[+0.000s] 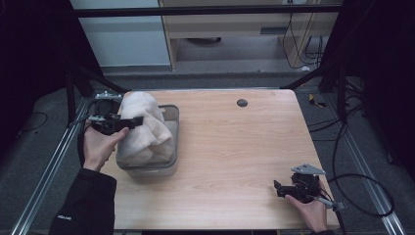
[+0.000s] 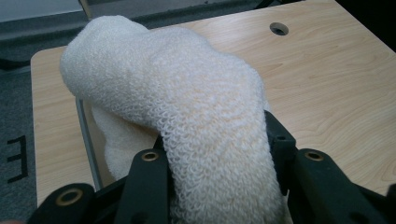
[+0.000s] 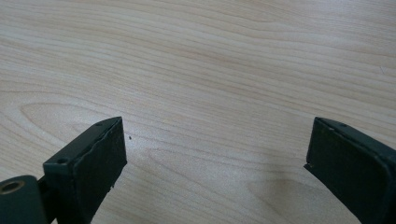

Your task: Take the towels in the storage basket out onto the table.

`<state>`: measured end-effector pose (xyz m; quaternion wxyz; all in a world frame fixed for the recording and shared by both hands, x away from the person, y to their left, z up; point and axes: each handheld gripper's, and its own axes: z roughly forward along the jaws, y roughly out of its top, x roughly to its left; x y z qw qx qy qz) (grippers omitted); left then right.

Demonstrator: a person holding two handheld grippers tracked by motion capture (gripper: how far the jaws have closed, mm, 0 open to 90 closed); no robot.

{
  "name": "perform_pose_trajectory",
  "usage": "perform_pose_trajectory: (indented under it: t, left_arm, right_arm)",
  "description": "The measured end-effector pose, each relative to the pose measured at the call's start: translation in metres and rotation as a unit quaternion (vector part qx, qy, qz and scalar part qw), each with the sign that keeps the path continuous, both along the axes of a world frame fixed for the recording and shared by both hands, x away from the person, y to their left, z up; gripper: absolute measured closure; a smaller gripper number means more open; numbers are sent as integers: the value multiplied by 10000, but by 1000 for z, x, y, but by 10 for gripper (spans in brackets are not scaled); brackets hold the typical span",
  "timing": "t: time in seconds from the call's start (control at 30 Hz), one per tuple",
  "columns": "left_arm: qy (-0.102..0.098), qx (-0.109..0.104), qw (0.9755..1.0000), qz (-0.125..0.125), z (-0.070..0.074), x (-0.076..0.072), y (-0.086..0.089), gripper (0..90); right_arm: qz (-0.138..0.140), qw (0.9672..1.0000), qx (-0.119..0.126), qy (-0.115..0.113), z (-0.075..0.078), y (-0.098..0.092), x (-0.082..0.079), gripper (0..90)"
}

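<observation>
Towel: a cream terry towel is bunched up and heaped in the clear bin, spilling above its rim, over by the worktop's left edge toward the far corner.
Bin: the clear plastic bin sits on the worktop near the left edge, its long side running front to back; the towel covers most of it.
Left gripper: the left gripper comes in from the left edge, held level above the bin, and it's clamped on a fold of the towel. In the left gripper view the thick roll of cloth is pinched between both black jaws and arches up and away from them.
Left hand: the left hand grips the handle just off the bin's left wall, dark sleeve trailing to the near-left corner.
Right gripper: the right gripper is low at the near-right corner of the worktop, pointing left, jaws spread wide with nothing but bare wood between them.
Worktop: light wood, a small dark round hole near the far edge.
</observation>
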<state>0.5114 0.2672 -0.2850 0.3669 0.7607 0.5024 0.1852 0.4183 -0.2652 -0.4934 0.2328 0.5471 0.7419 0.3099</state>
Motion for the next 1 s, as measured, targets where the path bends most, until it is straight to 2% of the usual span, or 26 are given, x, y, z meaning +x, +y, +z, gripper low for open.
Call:
perform_pose_trajectory:
  t: [0.17,1.0]
  left_arm:
    - [-9,23,10000,-9,6,-1,1,610]
    - [-297,-3,9994,-178,43,-17,-2,610]
  right_arm:
    - [-4,10000,3,0,0,0,0,50]
    - [-6,10000,-8,-14,0,0,0,52]
